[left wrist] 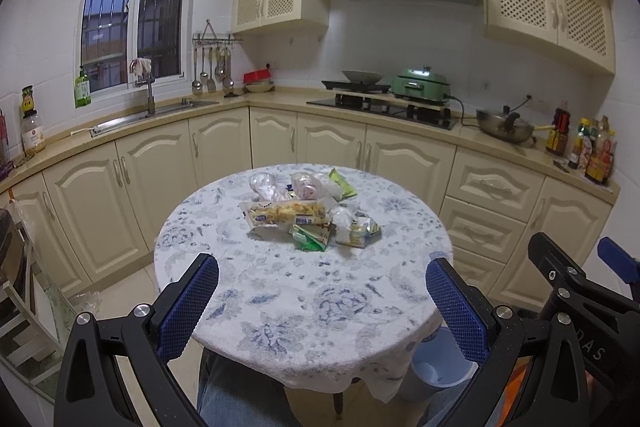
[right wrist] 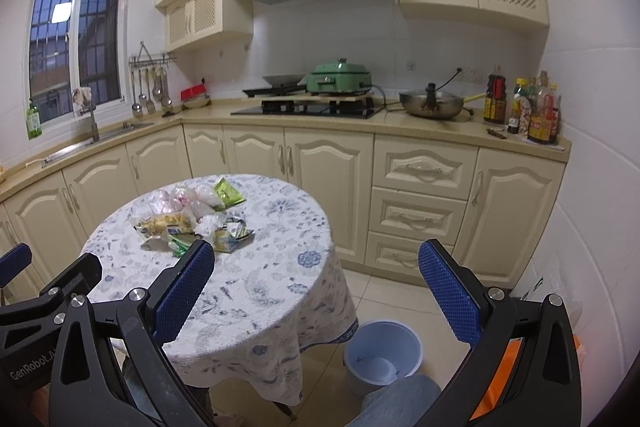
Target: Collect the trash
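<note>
Round table (left wrist: 280,291) under a floral cloth carries the trash pile (left wrist: 308,211) near its centre; a pale blue bin (right wrist: 382,355) stands on the floor beside the table, on my right. The pile lies ahead of my left gripper (left wrist: 322,283), and ahead and to the left of my right gripper (right wrist: 316,267); the left looks nearer. The long snack wrapper (left wrist: 286,213) lies crosswise. Both grippers spread wide, holding nothing, touching nothing

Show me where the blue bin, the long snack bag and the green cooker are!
blue bin (right wrist: 362,337): right wrist view, on its rim.
long snack bag (left wrist: 286,213): left wrist view, on its middle.
green cooker (left wrist: 418,83): left wrist view, on its front.
</note>
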Available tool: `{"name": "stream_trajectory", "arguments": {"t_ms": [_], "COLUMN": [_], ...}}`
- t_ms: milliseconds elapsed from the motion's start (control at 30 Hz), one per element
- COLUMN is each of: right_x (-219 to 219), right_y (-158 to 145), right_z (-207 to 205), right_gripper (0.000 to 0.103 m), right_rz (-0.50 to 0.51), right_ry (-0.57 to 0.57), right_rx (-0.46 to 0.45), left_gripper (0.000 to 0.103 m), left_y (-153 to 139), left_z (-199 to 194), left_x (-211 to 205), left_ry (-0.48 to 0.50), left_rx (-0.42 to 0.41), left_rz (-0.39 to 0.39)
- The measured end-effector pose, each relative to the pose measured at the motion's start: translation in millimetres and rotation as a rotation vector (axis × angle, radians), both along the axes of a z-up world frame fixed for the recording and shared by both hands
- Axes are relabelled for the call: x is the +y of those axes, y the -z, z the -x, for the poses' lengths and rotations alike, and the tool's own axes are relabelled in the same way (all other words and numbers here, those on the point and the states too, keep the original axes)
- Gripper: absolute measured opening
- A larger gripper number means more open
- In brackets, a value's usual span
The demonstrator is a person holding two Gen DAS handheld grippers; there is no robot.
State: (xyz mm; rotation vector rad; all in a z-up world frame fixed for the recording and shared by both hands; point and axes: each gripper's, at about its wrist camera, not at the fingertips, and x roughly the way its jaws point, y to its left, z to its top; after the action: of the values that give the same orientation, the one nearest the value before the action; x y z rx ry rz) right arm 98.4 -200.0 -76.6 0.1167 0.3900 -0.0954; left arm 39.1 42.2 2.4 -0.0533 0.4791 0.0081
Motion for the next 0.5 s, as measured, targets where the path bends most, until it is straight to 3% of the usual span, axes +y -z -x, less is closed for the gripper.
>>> {"name": "stream_trajectory", "arguments": {"t_ms": [500], "right_x": [65], "right_y": [29], "right_z": [-102], "right_gripper": [0.103], "right_rz": [0.046], "right_ry": [-0.079], "right_rx": [0.203], "left_gripper": [0.099], "left_y": [21], "left_z": [-101], "left_x": [60], "left_ry": [-0.073], "left_rx": [0.170], "left_rz": [0.020]}}
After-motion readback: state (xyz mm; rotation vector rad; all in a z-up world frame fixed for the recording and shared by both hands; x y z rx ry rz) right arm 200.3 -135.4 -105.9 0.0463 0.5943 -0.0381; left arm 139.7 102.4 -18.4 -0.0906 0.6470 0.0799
